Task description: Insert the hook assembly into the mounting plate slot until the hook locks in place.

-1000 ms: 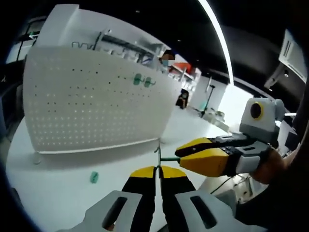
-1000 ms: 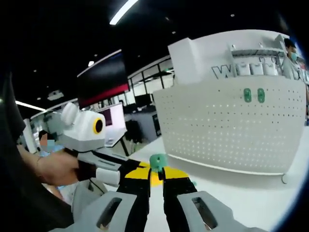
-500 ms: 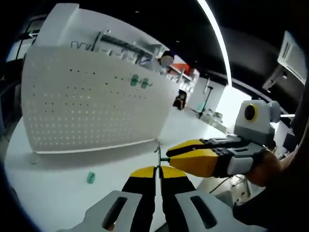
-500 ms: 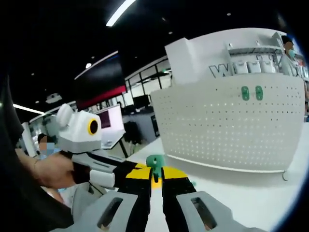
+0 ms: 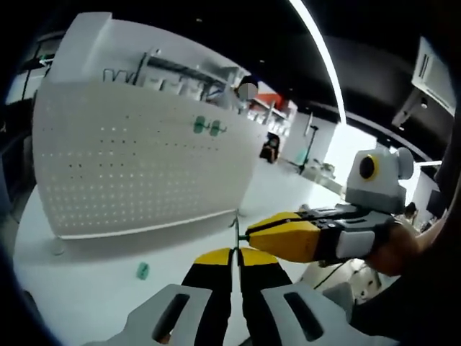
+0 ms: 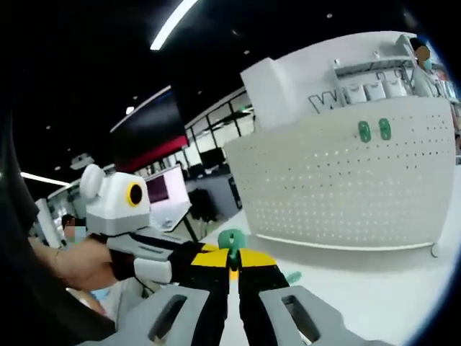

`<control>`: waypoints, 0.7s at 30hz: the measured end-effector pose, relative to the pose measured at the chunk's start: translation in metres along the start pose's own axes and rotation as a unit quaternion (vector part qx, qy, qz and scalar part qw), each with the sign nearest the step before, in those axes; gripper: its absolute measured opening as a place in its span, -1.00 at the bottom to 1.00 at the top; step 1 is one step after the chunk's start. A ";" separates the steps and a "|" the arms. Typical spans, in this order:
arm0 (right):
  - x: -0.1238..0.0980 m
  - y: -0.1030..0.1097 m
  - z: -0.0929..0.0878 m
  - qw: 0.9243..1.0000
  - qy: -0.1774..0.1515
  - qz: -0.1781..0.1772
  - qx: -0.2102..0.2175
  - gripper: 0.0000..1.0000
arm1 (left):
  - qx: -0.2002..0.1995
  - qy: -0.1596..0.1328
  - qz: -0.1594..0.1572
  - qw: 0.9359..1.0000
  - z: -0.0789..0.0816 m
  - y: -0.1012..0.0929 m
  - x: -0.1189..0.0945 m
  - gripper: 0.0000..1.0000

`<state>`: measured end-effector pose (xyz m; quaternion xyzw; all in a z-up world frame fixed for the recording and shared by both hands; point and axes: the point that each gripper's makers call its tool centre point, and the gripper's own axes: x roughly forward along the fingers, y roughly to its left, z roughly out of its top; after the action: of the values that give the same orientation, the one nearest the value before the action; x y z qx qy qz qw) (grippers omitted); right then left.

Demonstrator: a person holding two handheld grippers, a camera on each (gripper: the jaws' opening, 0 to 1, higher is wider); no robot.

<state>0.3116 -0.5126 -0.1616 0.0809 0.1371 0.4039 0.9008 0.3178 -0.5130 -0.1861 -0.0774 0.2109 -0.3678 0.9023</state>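
Note:
In the left gripper view my left gripper (image 5: pixel 234 252) is shut on a thin green hook wire (image 5: pixel 235 228) that stands up from its yellow tips. My right gripper (image 5: pixel 249 233) reaches in from the right, and its tips touch the wire. In the right gripper view my right gripper (image 6: pixel 230 255) is shut on a small green mounting plate (image 6: pixel 232 240). The left gripper (image 6: pixel 205 254) meets it from the left, held by a hand. The joint between hook and plate is hidden by the jaws.
A white pegboard (image 5: pixel 137 166) stands upright on the white table (image 5: pixel 86 288), with two green pieces (image 5: pixel 205 127) mounted high on it. Another small green piece (image 5: pixel 142 271) lies loose on the table. The pegboard (image 6: pixel 346 187) rises to the right in the right gripper view.
The right gripper has moved left, closing in on the hook wire held in the left gripper. Both views have drifted slightly. Both grips are unchanged.

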 end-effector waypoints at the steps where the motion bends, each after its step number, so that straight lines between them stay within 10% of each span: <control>1: -0.001 0.002 0.001 1.000 -0.002 0.000 -0.009 -0.98 | 0.006 -0.001 0.000 1.000 0.000 0.000 0.000 -0.96; 16: 0.001 0.003 -0.004 1.000 0.010 0.000 -0.025 -1.00 | 0.034 0.007 -0.016 0.999 -0.006 0.001 -0.002 -0.88; 21: 0.002 0.002 -0.001 1.000 0.008 -0.003 -0.029 -1.00 | 0.043 0.018 -0.019 0.999 -0.012 -0.005 0.001 -0.51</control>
<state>0.3113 -0.5101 -0.1628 0.0515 0.1330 0.4060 0.9027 0.3105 -0.5171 -0.1961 -0.0357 0.2097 -0.3952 0.8936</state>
